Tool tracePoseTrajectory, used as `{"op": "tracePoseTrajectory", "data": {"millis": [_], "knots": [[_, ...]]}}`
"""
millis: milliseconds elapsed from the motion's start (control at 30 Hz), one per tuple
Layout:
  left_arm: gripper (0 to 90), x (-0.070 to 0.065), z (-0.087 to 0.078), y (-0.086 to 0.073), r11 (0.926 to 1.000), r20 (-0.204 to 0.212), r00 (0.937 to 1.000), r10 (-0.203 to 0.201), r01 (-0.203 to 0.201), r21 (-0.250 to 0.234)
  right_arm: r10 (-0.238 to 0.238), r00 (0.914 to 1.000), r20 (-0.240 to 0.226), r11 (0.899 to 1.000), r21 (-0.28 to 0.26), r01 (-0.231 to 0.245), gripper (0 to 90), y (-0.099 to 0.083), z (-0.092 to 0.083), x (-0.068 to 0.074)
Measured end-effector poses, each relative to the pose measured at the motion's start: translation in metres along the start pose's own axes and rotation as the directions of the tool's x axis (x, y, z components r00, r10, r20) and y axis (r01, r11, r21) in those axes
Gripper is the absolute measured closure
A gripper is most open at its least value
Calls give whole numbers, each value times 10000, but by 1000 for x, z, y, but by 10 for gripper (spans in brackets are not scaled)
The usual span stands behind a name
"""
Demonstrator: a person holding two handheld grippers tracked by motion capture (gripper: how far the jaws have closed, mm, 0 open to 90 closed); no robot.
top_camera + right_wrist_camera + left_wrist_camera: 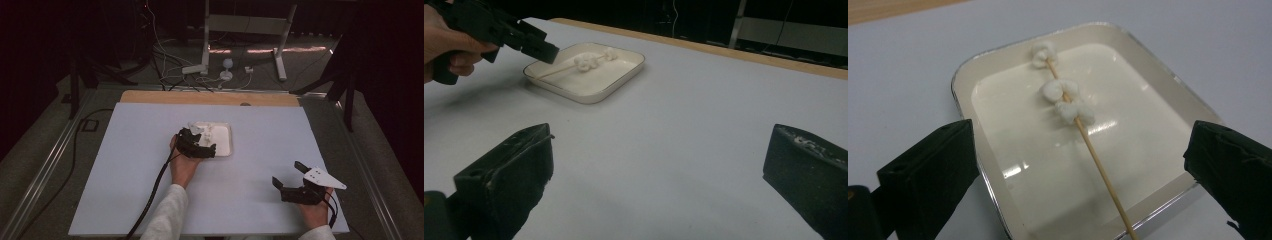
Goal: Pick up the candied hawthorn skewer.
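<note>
Our left gripper has its jaws spread wide, one on either side of the near end of the tray, with nothing between them but air. Right in the gap runs the wooden skewer, lying slantwise in the tray with its bare end toward us and over the near rim. Three marshmallows are threaded on its far half, two close together and one at the tip near the far rim. From the right gripper view we see the left gripper hanging just above the tray's near edge, apart from the skewer.

We judge that we are at the reach, lining up to take the skewer by its bare end. The next move calls for lowering the jaws so the thin stick sits squarely between them, then closing gently; the stick is slim and round, so it could roll or slip aside, and the rim may get in the way of a low grasp.

Our right gripper waits well apart, low over the white table at the near right, jaws likewise wide apart and empty.
</note>
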State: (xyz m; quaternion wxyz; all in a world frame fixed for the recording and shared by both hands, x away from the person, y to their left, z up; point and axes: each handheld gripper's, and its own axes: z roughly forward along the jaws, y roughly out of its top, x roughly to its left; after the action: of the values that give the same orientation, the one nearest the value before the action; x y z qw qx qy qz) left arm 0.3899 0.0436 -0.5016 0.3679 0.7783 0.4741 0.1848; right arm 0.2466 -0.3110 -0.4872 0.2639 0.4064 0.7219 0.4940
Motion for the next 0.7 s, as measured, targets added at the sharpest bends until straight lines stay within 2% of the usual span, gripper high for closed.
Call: {"op": "tracePoseTrajectory", "data": {"millis": [67,133,200,233,333,600,700], "knots": [[70,-1,3,0,9991,-72,9999,-90,93,411,-14,10000,0,10000,-7,14,0,0,0,0],[194,-1,5,-1,9977,140,9998,-115,105,670,-15,10000,2,10000,4,15,0,0,0,0],[275,-2,7,-2,9967,68,9999,-108,102,808,-20,10000,-3,10000,10,20,0,0,0,0],[342,-2,8,-2,9957,170,9998,-134,118,920,-24,10000,2,10000,7,24,0,0,0,0],[488,-2,11,-4,9900,286,9995,-90,49,1413,-10,10000,-1,10000,17,10,0,0,0,0],[815,-3,9,-4,9843,-219,9998,45,-5,1768,-21,10000,-1,10000,10,21,0,0,0,0],[882,-1,8,-4,9833,-121,9999,-105,125,1815,-32,10000,-4,10000,18,32,0,0,0,0]]}}
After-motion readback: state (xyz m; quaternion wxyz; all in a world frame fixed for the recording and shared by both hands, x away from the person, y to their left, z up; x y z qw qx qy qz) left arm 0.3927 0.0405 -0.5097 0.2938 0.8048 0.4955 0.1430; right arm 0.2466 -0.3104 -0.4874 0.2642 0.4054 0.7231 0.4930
